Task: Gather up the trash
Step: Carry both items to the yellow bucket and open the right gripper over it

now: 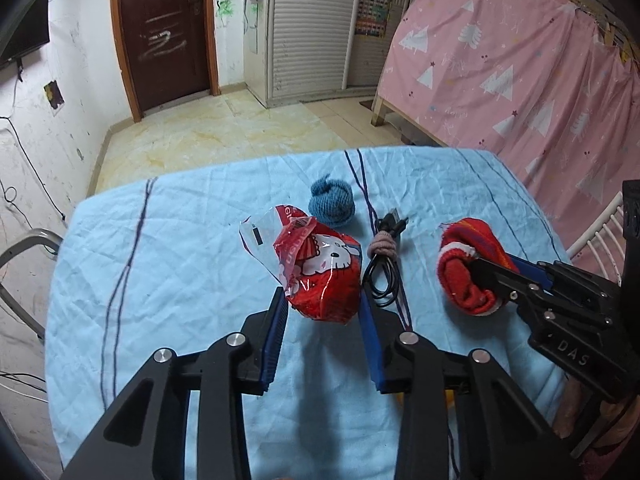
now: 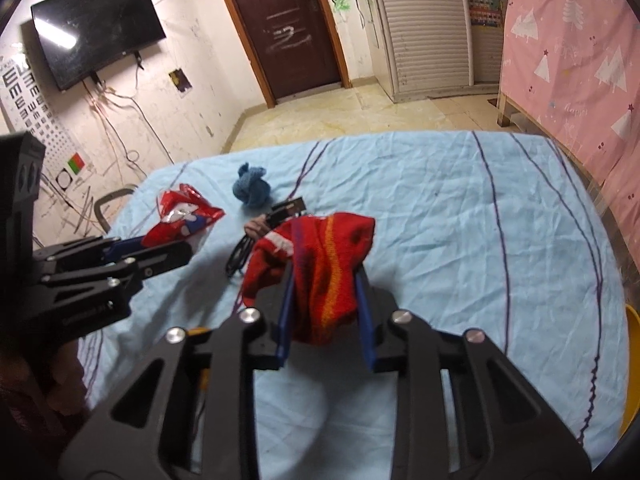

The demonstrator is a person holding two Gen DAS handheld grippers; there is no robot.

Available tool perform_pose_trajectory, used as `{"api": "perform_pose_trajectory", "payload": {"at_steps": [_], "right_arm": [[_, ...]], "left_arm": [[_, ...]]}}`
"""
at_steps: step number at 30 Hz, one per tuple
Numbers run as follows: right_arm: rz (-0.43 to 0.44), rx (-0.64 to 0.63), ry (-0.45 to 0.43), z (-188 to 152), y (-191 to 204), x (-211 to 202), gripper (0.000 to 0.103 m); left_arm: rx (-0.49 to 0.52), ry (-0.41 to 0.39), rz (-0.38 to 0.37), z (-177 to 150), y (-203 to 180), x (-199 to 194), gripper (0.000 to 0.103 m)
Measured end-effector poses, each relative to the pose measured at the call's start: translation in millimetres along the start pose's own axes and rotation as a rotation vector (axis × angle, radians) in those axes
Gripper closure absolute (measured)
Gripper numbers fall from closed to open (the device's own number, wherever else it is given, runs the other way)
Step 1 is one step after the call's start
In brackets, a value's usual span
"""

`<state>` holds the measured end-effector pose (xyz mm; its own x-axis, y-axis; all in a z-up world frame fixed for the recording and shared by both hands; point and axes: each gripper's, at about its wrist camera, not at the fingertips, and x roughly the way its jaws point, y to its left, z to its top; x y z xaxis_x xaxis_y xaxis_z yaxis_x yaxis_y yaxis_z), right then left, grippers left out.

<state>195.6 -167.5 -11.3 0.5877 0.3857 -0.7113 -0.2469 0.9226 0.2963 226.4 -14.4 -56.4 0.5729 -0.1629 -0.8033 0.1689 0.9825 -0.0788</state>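
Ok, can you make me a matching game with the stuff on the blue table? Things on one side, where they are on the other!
Things:
1. red snack wrapper
2. red sock
3. blue knit ball
4. black cable

Places:
A. lying loose, farthest from the grippers
B. between the right gripper's fingers
C. lying between wrapper and sock
D. between the left gripper's fingers

Pairs: 1-D, 2-B, 3-A, 4-C
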Motion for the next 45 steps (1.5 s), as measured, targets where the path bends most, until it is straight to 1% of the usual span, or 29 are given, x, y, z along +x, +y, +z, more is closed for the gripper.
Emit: {"api": "perform_pose_trajectory", "payload": {"at_steps": [9, 19, 23, 32, 45], "right_arm": [[0.012, 0.039, -0.091, 0, -13, -38, 0.077], [-0.018, 0.114, -0.209, -8, -51, -85, 0.077], [-0.034, 0.152, -0.245, -16, -72, -103, 0.077], [-0.073, 0.226, -0.297, -32, -111, -130, 0.077], [-0.163, 0.353, -0.361, -67, -179, -170, 0.077]], "left_arm": [[0.035, -0.066, 0.015, 4, -17, -33, 0.076], [0.126, -0.118, 0.009, 7, -69, -58, 0.076], [0.166, -0.127, 0.001, 8, -92, -62, 0.076], [0.248, -0.135, -0.022, 7, -142, -65, 0.076], [0.371, -0.135, -0.087, 4, -222, -62, 0.076]]}}
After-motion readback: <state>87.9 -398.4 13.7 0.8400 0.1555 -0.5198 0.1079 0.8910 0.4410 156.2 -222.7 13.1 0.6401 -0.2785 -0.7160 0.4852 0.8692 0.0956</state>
